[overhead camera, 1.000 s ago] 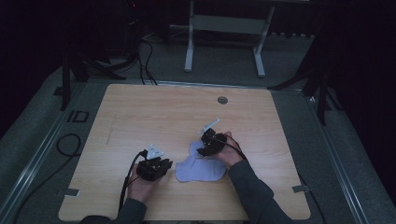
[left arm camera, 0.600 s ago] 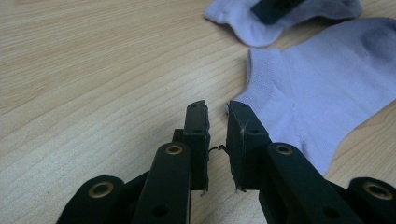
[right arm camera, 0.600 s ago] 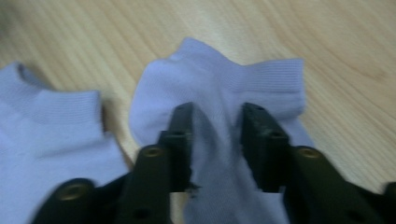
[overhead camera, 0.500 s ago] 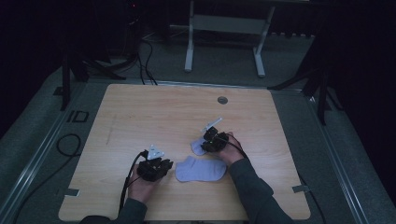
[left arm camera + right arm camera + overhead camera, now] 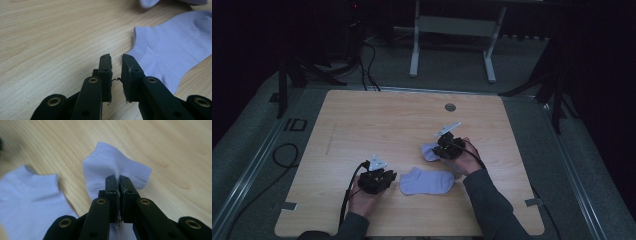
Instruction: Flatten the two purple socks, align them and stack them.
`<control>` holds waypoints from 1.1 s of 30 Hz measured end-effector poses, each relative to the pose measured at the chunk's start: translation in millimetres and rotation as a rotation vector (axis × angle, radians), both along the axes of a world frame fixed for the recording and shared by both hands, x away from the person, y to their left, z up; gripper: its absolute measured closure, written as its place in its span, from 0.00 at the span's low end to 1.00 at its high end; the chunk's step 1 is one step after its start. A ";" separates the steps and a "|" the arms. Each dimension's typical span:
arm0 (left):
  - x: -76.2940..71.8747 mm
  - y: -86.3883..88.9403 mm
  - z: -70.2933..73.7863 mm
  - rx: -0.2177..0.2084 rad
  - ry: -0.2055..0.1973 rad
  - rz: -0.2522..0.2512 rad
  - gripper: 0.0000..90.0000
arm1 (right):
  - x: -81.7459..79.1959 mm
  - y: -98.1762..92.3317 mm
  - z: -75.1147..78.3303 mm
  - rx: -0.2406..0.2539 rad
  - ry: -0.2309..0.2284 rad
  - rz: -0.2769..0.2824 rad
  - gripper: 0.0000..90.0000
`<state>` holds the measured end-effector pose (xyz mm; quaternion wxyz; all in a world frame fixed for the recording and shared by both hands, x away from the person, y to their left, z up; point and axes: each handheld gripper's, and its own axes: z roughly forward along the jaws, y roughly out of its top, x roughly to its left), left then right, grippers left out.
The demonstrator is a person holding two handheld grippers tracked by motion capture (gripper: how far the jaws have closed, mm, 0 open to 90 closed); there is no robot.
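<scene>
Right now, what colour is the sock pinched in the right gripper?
Pale lavender, plain; the sock shows best in the right gripper view.

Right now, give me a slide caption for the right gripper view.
Right tool pinches one pale lilac sock off the wooden table, its mate lying flat beside.

Dim, murky high view with black surroundings; brighter, sharp gripper views (near edges softly blurred).
</scene>
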<state>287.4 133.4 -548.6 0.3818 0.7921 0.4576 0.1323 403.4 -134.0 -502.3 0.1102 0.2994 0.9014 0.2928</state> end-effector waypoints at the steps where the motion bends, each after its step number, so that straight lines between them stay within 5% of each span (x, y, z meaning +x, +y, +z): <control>1: 0.0 0.0 0.1 0.001 -0.001 0.000 0.87 | -4.3 -9.0 10.3 0.032 -0.016 -0.002 0.96; 9: 0.3 -1.2 -0.9 0.005 0.000 -0.003 0.87 | -25.7 -33.3 42.5 0.120 -0.096 0.006 0.96; 18: -0.2 -0.7 -0.4 -0.001 0.001 0.002 0.87 | -56.5 -36.6 69.3 0.165 -0.184 0.061 0.96; 33: -0.6 -1.9 -0.8 0.001 0.000 -0.001 0.87 | -70.1 -23.9 55.9 0.134 -0.174 0.124 0.95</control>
